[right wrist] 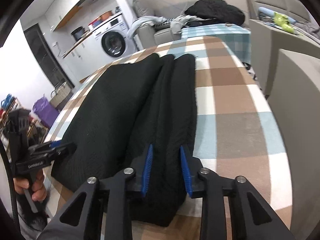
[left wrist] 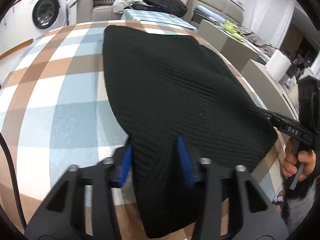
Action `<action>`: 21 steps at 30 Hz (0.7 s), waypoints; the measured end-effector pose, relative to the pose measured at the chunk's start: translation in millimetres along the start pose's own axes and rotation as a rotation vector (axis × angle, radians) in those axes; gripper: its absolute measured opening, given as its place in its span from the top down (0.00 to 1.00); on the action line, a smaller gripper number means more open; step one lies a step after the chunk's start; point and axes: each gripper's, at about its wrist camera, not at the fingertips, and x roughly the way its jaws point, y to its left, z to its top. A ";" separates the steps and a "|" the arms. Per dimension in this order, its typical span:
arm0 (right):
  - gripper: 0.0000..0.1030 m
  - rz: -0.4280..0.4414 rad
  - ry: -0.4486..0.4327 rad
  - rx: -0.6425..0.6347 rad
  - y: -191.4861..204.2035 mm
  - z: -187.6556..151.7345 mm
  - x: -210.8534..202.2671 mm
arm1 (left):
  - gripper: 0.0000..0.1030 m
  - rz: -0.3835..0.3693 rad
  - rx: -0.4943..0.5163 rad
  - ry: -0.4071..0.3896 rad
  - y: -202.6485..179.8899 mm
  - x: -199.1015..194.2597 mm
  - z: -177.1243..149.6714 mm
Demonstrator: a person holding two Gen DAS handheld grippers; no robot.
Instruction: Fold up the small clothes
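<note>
Plaid cloth (left wrist: 60, 100) on table, black knit (left wrist: 170, 90); washer (left wrist: 47, 12) behind.

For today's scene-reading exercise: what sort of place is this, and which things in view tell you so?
Probably a home, a living area that doubles as a laundry space. A washing machine stands against the wall, a sofa is piled with clothes, and a black garment lies on a checked table.
</note>
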 end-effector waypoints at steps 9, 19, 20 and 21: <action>0.81 0.074 0.016 0.018 14.4 -12.6 0.3 | 0.77 0.016 -0.009 0.002 19.5 -14.2 -15.7; 0.79 0.160 0.084 -0.097 81.5 -48.8 -7.7 | 0.76 0.124 -0.046 0.004 54.4 -61.0 -50.7; 0.79 0.153 0.072 -0.133 84.0 -49.0 -14.5 | 0.76 0.119 -0.051 0.001 57.0 -64.7 -51.0; 0.77 0.150 0.038 -0.148 81.9 -47.3 -22.3 | 0.76 0.115 -0.057 -0.009 58.7 -68.8 -51.2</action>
